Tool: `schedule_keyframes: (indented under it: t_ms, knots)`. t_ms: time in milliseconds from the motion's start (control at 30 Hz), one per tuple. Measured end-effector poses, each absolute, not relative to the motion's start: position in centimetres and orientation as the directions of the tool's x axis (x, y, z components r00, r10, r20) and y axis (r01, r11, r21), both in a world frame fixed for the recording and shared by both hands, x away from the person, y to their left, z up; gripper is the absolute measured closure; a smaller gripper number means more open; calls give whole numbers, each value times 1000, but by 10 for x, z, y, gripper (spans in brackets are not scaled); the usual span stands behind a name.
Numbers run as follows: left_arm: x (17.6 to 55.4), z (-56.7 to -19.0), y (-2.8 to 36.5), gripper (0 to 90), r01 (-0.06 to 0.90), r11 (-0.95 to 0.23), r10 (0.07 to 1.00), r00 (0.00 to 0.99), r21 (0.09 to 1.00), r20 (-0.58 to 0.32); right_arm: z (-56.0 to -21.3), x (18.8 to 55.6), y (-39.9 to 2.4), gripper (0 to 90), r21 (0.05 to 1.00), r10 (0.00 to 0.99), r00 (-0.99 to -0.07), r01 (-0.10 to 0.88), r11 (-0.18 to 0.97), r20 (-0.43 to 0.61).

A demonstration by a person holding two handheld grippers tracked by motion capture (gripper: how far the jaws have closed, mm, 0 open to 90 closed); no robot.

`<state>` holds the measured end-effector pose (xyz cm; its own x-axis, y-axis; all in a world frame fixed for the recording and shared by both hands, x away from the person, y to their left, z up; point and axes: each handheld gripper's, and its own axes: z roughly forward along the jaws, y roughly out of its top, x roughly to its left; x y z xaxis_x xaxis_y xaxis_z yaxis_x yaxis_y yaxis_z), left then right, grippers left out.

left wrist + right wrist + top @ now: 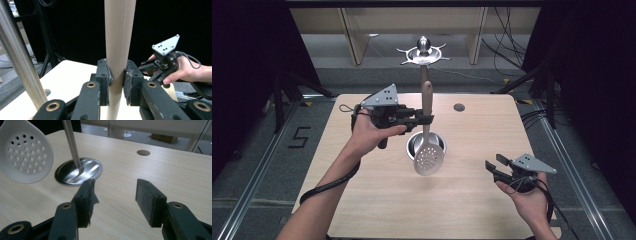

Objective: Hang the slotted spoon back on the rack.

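A slotted spoon with a wooden handle (pixel 427 100) and a pale perforated head (pixel 429 160) hangs upright, head down, above the table. My left gripper (pixel 427 119) is shut on the handle (pixel 117 37), with the pads (pixel 103 75) pressed on both sides. Just behind the spoon rises the metal pole (pixel 424 75) of a utensil stand, with a hooked top (pixel 424 50) and a round steel base (pixel 82 171). My right gripper (pixel 493 167) rests low at the front right, open with nothing between its jaws (pixel 115 195). The spoon head (pixel 25 157) hangs left of the base.
The light wooden table (pixel 387 200) has a round cable hole (pixel 459 107) at the back right. Dark stands and cables surround the table. The stand pole (pixel 17 62) passes close on the left of my left gripper.
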<state>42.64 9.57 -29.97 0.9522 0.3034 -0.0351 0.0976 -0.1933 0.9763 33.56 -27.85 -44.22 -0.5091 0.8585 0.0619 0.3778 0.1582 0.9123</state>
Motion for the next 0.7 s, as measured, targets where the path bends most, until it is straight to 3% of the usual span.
schedule_keyframes:
  t_ms: [133, 700]
  knots:
    - [430, -297, 97, 756, 100, -196, 301, 953, 975, -37, -442, 334, -278, 498, 899, 862, -500, 411, 151, 84]
    - [436, -286, 90, 755, 107, -195, 295, 954, 975, -46, -445, 337, -278, 492, 906, 850, -522, 391, 165, 70]
